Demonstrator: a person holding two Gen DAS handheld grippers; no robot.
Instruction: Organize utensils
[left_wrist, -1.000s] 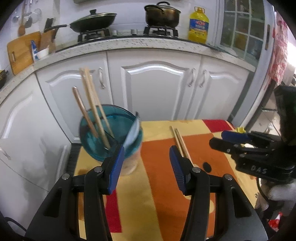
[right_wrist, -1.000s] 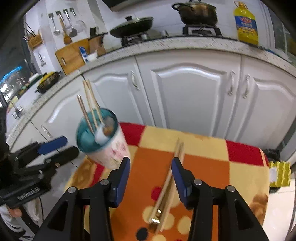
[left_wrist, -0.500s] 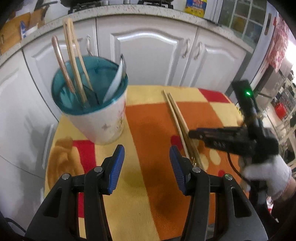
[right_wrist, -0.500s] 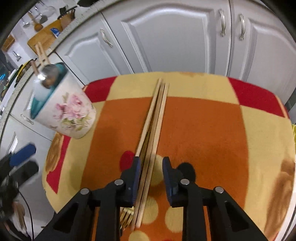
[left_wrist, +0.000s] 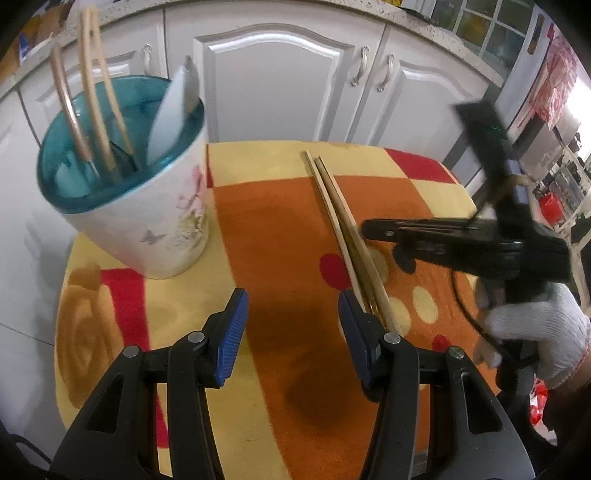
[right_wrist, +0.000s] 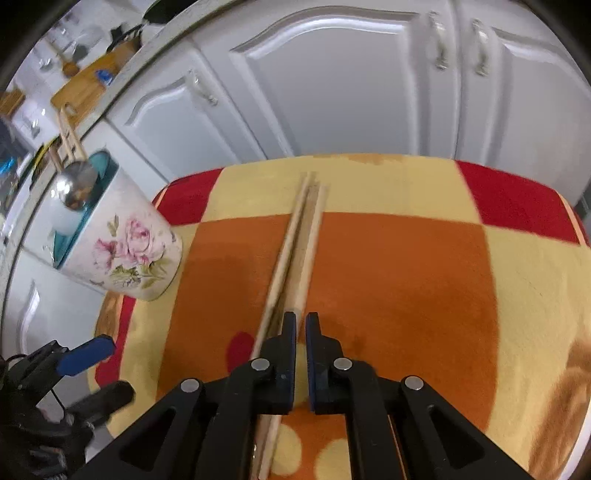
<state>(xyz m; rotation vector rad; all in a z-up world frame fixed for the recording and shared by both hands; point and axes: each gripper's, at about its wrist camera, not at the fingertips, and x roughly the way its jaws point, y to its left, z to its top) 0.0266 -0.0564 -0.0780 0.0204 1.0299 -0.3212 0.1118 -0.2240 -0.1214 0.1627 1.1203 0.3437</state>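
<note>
White kitchen cabinets (right_wrist: 332, 81) stood behind a small table covered with a checked cloth (left_wrist: 266, 236) of orange, yellow and red. Near the table's left edge sat a flowered cup (left_wrist: 147, 221) with a teal inside, already holding chopsticks, a spoon and other utensils. A pair of wooden chopsticks (right_wrist: 295, 251) lay side by side down the middle of the cloth, tips pointing toward the far edge, with what looked like a gold fork partly hidden beneath their near ends.

The right gripper (right_wrist: 300, 325) was down on the near part of the chopsticks with its jaws drawn almost together; at least one stick ran in between them, though whether both were caught could not be told. The left gripper (left_wrist: 291, 325) hovered above the near half of the cloth with its jaws wide apart and nothing between them.

The step in hand appeared to be the pickup of the chopsticks for the cup. The next move would call for a clean lift that keeps the sticks from slipping or splaying, then a swing toward the cup's open mouth, tipping them upright to drop among the utensils there.
</note>
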